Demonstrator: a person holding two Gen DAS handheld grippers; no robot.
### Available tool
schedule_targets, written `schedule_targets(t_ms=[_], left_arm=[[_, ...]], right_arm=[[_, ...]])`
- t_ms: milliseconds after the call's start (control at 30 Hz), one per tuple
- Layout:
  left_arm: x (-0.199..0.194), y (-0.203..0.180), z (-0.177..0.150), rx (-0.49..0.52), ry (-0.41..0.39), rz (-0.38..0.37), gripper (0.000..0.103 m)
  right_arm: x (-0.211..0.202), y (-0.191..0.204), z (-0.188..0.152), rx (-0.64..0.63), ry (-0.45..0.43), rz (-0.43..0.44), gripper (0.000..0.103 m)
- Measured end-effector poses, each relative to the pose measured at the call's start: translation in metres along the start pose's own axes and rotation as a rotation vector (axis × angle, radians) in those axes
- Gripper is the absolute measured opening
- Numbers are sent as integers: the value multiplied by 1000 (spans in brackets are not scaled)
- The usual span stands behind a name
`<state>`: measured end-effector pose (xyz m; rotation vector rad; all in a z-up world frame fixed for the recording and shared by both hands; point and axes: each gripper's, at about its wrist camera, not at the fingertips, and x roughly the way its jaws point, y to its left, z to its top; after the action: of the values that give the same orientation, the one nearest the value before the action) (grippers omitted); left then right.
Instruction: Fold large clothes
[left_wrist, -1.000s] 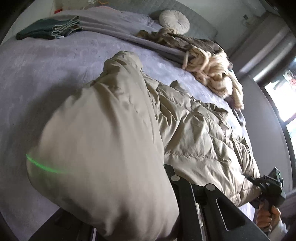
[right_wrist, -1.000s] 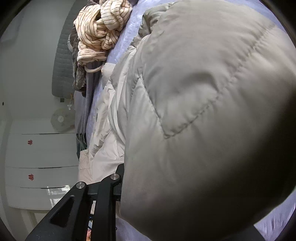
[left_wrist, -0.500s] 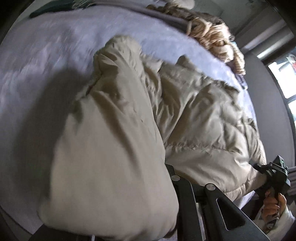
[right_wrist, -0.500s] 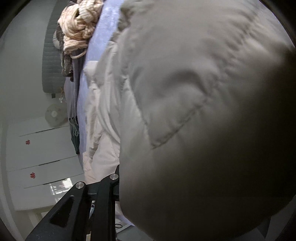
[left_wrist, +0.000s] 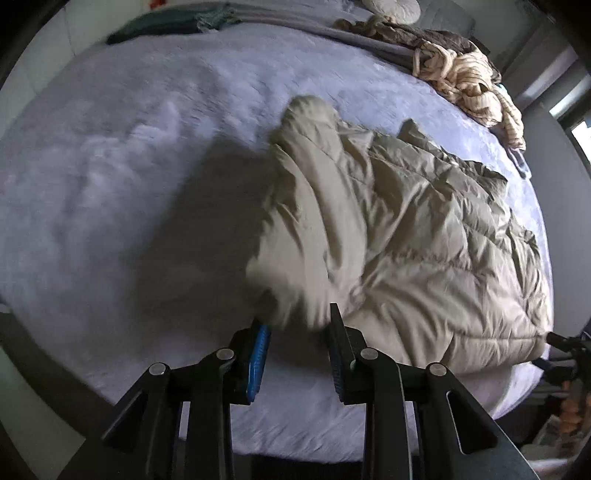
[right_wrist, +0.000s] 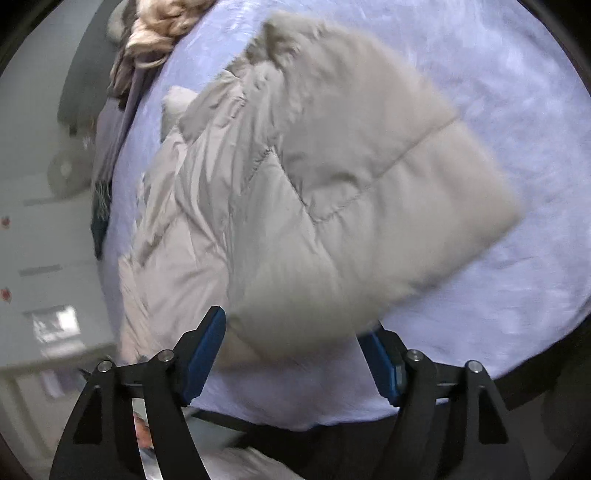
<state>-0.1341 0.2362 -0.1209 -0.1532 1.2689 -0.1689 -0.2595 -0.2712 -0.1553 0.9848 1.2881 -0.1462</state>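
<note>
A beige quilted puffer jacket (left_wrist: 399, 236) lies on a lavender bed (left_wrist: 129, 184). In the left wrist view my left gripper (left_wrist: 297, 325) is open, its jaws apart just in front of the jacket's near sleeve end, which looks blurred and free of the pads. In the right wrist view the jacket (right_wrist: 332, 177) fills the middle, with a folded flap on top. My right gripper (right_wrist: 295, 332) is open wide, its blue pads (right_wrist: 207, 343) either side of the jacket's near edge without clamping it. The right gripper also shows at the left wrist view's right edge (left_wrist: 565, 350).
A pile of cream striped and brown clothes (left_wrist: 465, 70) lies at the bed's far right. A dark green folded cloth (left_wrist: 162, 24) lies at the far left, a round cushion (left_wrist: 391, 5) at the head. The bed's front edge is just below both grippers. White cupboards (right_wrist: 33, 240) stand beyond.
Both grippers held jacket parts lifted close to the cameras; now both have opened, the jacket has dropped onto the bed, and both grippers have pulled back.
</note>
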Motion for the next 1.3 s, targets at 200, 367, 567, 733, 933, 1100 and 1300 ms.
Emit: schedule_targets(t_ms=[200, 367, 567, 733, 933, 1100, 1300], left_arm=[[-33, 12, 11, -26, -138, 69, 31], [21, -16, 29, 66, -41, 73, 31], [80, -4, 28, 58, 103, 102, 31], [70, -9, 35, 90, 108, 138, 32], [36, -14, 44, 67, 70, 99, 32], [23, -22, 50, 81, 63, 91, 73], [12, -26, 54, 91, 7, 112, 103]], right_arm=[[-44, 18, -5, -111, -119, -8, 22], [-19, 37, 18, -131, -136, -116, 20], [20, 1, 29, -63, -93, -253, 16], [8, -10, 27, 3, -90, -247, 20], [-14, 28, 19, -107, -131, -262, 39], [-2, 68, 17, -221, -98, -280, 50], [23, 102, 8, -287, -51, -313, 56]])
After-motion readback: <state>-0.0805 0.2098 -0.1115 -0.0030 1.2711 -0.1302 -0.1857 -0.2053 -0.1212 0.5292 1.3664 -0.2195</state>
